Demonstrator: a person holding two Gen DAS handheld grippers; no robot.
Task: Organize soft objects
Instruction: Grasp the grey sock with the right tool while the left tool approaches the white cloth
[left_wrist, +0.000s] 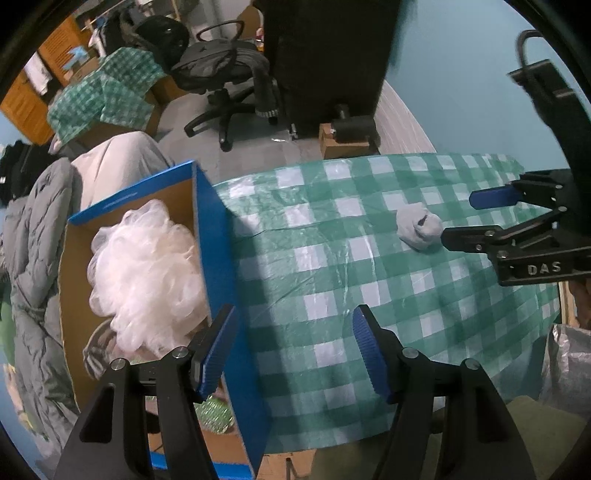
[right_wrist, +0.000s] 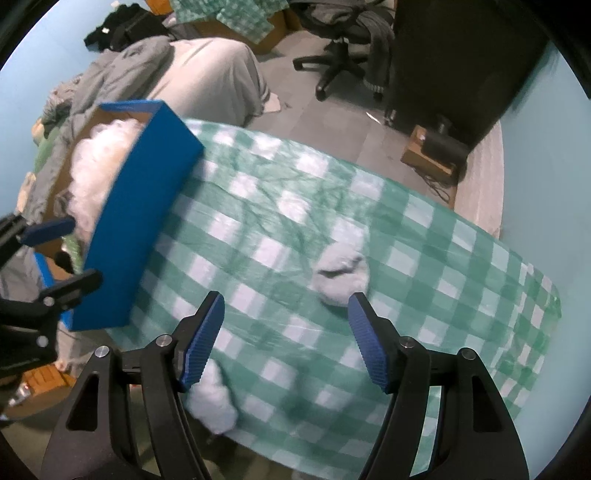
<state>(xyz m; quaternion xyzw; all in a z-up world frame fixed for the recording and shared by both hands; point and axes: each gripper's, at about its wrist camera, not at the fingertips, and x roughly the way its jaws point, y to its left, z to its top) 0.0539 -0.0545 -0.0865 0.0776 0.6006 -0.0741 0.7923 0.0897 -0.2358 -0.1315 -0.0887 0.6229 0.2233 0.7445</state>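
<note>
Blurring the rolled sock ahead of the released right gripper; left gripper likewise released, empty.

Box at the table's left edge, mesh puff inside; rolled sock on the table, right of it.

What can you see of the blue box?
The blue box is open-topped cardboard, blue outside and plain brown inside, with straight, tall walls. It stands at the left end of the checked cloth, one long wall facing the table. Inside, a white mesh pouf fills much of it, with a striped fabric item and something shiny green below. The left gripper hovers open over its near wall, not touching it.
</note>
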